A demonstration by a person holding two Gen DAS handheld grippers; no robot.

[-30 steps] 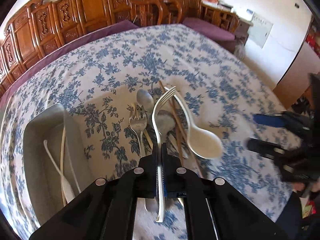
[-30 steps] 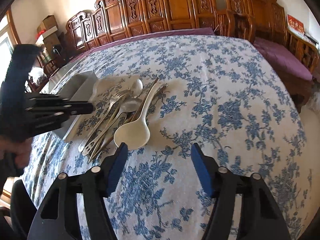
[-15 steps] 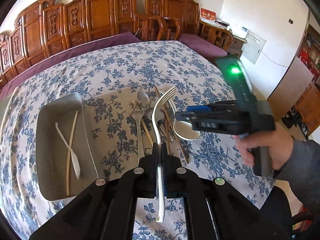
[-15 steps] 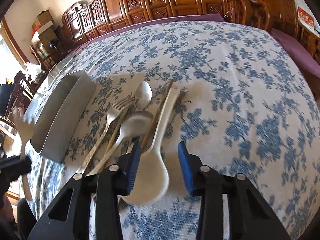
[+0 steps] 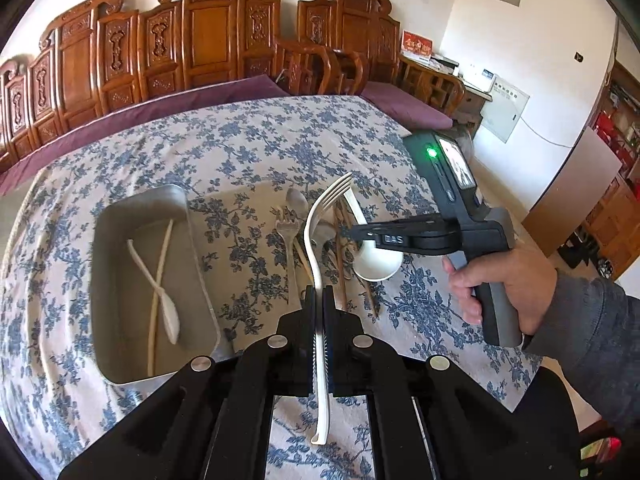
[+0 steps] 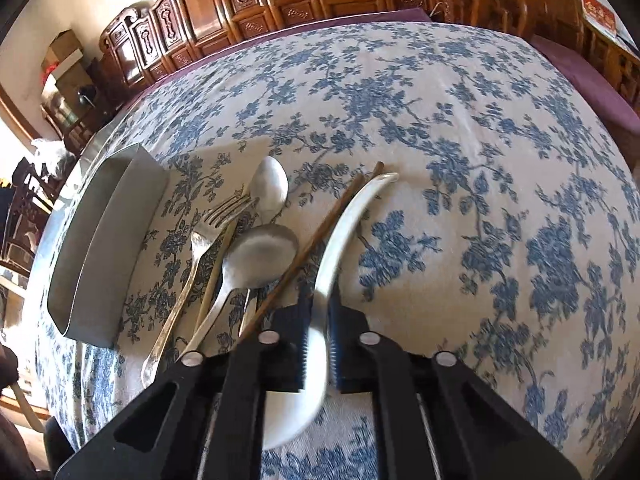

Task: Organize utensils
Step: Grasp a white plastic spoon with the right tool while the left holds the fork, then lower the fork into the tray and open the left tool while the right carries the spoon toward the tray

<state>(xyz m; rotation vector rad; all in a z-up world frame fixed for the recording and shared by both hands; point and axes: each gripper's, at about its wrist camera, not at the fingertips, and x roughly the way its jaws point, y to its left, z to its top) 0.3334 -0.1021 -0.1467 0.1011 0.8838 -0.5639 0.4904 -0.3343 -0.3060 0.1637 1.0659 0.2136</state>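
Note:
My left gripper (image 5: 319, 300) is shut on a white plastic fork (image 5: 316, 240) and holds it above the table, tines pointing away. My right gripper (image 6: 318, 308) is closed around the handle of a white ladle-shaped spoon (image 6: 344, 220) lying on the cloth; it also shows in the left wrist view (image 5: 352, 230) over that spoon (image 5: 378, 262). Beside the spoon lie a metal fork (image 6: 200, 240), two metal spoons (image 6: 256, 252) and brown chopsticks (image 6: 320, 236). A metal tray (image 5: 120, 280) at the left holds a white spoon (image 5: 160, 300) and a pale chopstick.
The table wears a blue floral cloth (image 6: 480, 140). Carved wooden chairs (image 5: 200, 40) line its far side. The tray's side wall (image 6: 108, 248) stands left of the utensil pile. A person's hand (image 5: 504, 284) holds the right gripper's handle.
My right gripper has moved down onto the white spoon and its jaws have closed on the handle. My left gripper has lifted and pulled back, still holding the white fork.

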